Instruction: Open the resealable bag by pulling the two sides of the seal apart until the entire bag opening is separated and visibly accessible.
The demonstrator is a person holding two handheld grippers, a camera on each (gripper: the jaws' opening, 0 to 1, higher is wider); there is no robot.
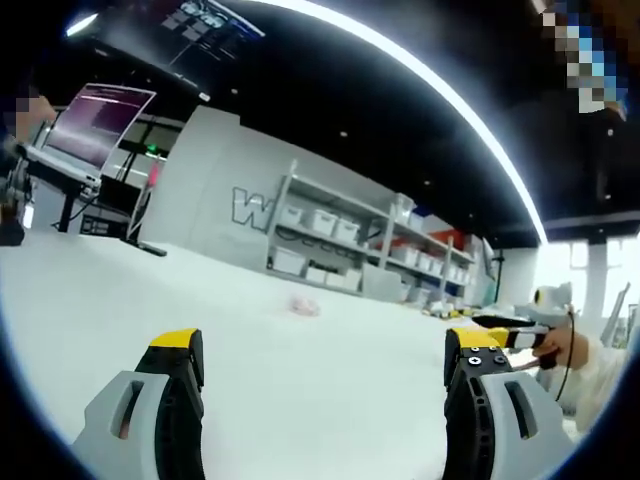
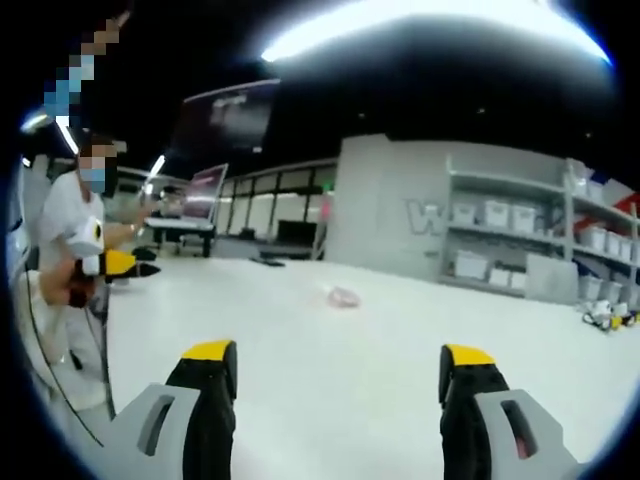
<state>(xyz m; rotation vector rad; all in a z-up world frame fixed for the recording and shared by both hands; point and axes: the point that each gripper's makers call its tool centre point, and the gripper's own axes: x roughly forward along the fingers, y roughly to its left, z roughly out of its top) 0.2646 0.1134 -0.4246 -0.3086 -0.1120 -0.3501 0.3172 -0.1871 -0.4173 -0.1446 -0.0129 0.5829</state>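
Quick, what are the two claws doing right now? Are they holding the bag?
Left claw: open, holding nothing.
Right claw: open, holding nothing.
The small pink bag lies far off on the white table, untouched.

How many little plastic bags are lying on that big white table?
1. A small pinkish bag lies alone far out on the white table, ahead of both open tongs. Others could be outside the views.

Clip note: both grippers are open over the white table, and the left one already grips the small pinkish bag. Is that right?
Not quite. The left gripper holds nothing: in the left gripper view its jaws stand wide apart over the bare white table, and the small pinkish bag lies well beyond them, untouched. The rest stands: the right gripper is open too, with the bag ahead of it.
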